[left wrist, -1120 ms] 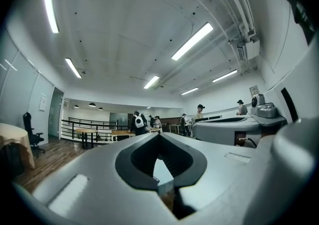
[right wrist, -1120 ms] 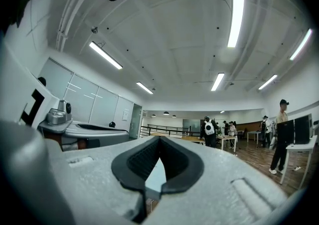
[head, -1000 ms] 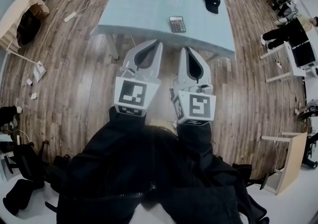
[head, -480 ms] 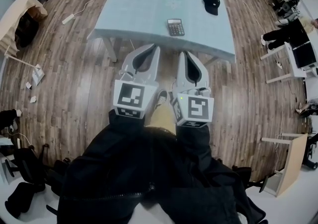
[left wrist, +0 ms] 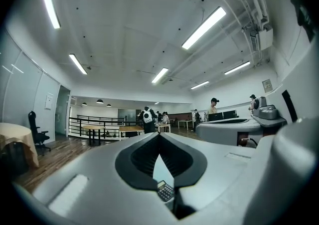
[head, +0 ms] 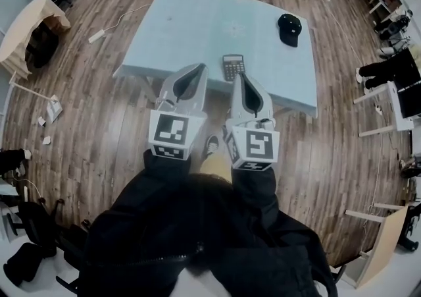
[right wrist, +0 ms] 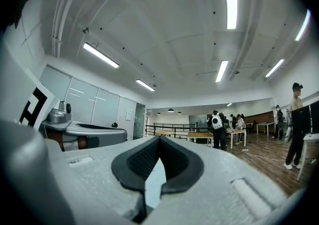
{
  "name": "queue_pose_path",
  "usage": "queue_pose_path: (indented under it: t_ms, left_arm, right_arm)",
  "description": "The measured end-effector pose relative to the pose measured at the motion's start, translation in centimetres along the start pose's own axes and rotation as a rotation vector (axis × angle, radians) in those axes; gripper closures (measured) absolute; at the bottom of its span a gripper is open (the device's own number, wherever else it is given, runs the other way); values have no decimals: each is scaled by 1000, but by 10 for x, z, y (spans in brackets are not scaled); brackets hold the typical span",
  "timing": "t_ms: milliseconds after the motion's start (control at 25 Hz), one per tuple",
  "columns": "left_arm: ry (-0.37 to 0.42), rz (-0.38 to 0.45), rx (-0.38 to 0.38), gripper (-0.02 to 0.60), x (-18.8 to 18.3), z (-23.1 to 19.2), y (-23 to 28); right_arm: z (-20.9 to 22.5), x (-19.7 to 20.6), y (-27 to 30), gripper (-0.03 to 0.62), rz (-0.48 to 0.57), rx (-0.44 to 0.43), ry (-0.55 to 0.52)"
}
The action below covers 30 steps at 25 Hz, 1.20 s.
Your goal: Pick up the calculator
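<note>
Both grippers have come forward since a second ago. Their tips then hung over the floor, short of the table's near edge, and now they reach that edge. The left gripper (head: 199, 67) has its jaws pressed together with nothing in them, and the right gripper (head: 241, 76) is likewise closed and empty. The calculator (head: 233, 65) lies flat on the pale blue table (head: 191, 19) close to its near edge, between the two tips and right at the right one; I cannot tell whether they touch. The black cap (head: 289, 29) sits farther back on the right, as before.
</note>
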<state>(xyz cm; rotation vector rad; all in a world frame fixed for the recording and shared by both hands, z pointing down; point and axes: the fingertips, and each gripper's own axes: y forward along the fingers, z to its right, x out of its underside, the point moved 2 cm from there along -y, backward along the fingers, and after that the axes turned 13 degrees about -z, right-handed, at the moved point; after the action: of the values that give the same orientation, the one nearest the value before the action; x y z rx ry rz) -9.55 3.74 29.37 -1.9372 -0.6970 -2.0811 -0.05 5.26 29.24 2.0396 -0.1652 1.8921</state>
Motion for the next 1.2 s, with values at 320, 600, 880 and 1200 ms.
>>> queue_pose_path:
  t_ms: [320,600,880,1200]
  left_arm:
    - [-7,-14,-3,581,-31,-7,134]
    - [-9,-36,-16,581,-42,-16,209]
    - [-5,-80,-5,581,-38,-34,244]
    - [-7,-129,41,581,-24,-57,265]
  right_arm:
    - [94,-20,100,593,-15,-21,4]
    - [146,-20,159,592,-43,-41,21]
    - [161,-14,195,592,-80,-38,46]
    - [173,-4,213,592,-128,41,82]
